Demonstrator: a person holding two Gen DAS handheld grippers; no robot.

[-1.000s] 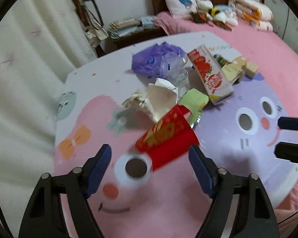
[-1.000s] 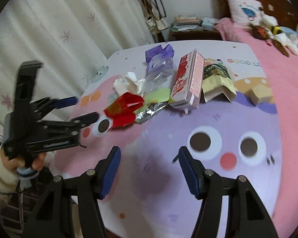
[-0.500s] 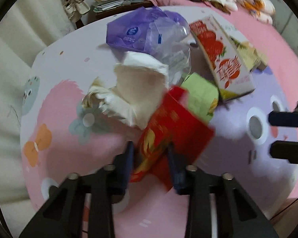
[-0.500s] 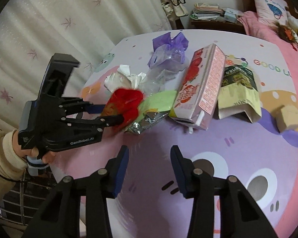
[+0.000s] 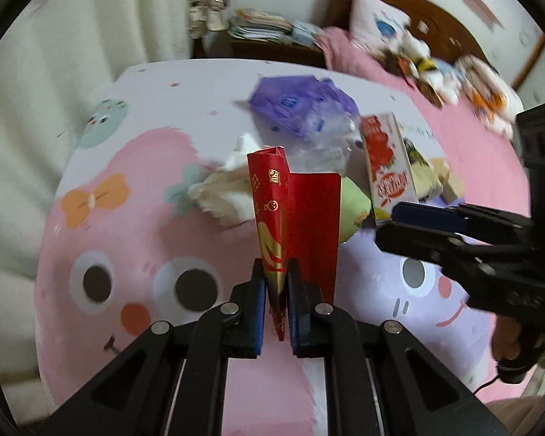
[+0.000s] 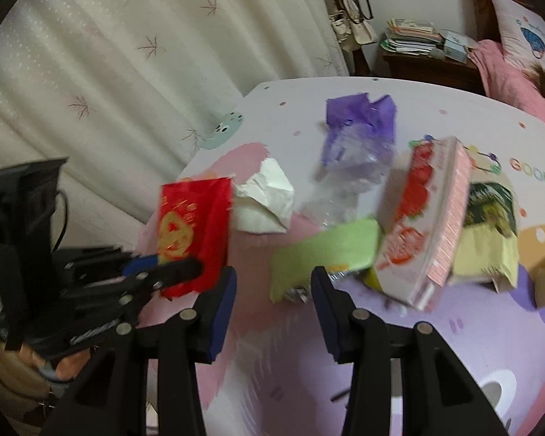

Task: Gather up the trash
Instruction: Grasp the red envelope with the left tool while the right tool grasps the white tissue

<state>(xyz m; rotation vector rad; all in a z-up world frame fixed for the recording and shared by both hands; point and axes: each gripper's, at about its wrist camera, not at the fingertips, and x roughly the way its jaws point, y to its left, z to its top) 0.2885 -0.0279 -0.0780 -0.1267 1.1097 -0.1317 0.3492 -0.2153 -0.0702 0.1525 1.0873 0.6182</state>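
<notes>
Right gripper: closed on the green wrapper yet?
No. The right gripper is open, its fingers apart just short of the green wrapper on the table, gripping nothing.

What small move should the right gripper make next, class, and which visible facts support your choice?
Probably ease forward and down onto the green wrapper. The right gripper is open, empty and already lined up with it, while the left gripper is shut on the red packet, so it is occupied.
</notes>
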